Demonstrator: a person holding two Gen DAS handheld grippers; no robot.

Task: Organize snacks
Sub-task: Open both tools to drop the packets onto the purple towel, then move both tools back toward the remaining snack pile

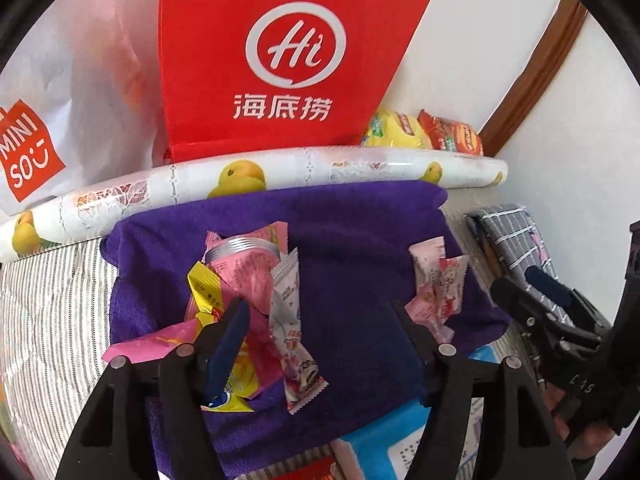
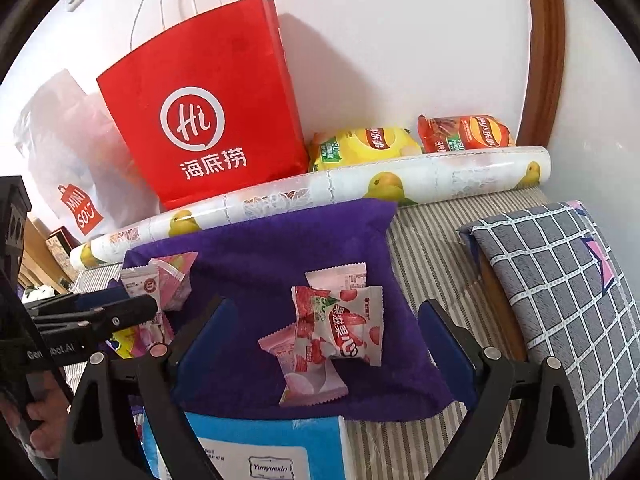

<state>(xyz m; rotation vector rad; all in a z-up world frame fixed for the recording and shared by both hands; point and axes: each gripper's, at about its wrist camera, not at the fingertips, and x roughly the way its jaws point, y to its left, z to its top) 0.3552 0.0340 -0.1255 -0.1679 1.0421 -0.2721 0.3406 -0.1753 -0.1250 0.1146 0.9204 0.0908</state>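
Left gripper (image 1: 320, 320): spread, nothing between the fingers; it hangs over the purple towel (image 1: 352, 232), just right of the left heap.
Right gripper (image 2: 320, 320): spread wide and empty, above the right heap on the purple towel (image 2: 256, 248).
Left heap (image 1: 256, 292): a mixed pile on the towel's left part — pink packets, a yellow wrapper (image 1: 202, 292), a long white-and-pink sachet (image 1: 294, 344) and what looks like a pink tin with a ribbed silver rim (image 1: 244, 246), all overlapping.
Right heap (image 2: 332, 336): a few pink and strawberry-print packets lying on one another on the towel's right part, well apart from the left heap.
Done so far: as I judge it, the snacks on the towel are already split into two groups, with bare towel between them.
Left to do: unclear; two crisp bags (image 2: 408, 140) lie beyond the towel, behind the duck-print roll (image 2: 320, 188), and may still need sorting, and both heaps are loose rather than neat.
Only in the left view: the left heap in full, including the tin and the yellow wrapper.
Only in the right view: the right heap's packets close up, the red paper bag (image 2: 208, 108) with its handles behind the towel, both crisp bags whole, the blue tissue pack (image 2: 256, 440) at the towel's near edge, and the checked cushion (image 2: 560, 280) to the towel's right.
Shared: each view catches the other gripper at its edge.
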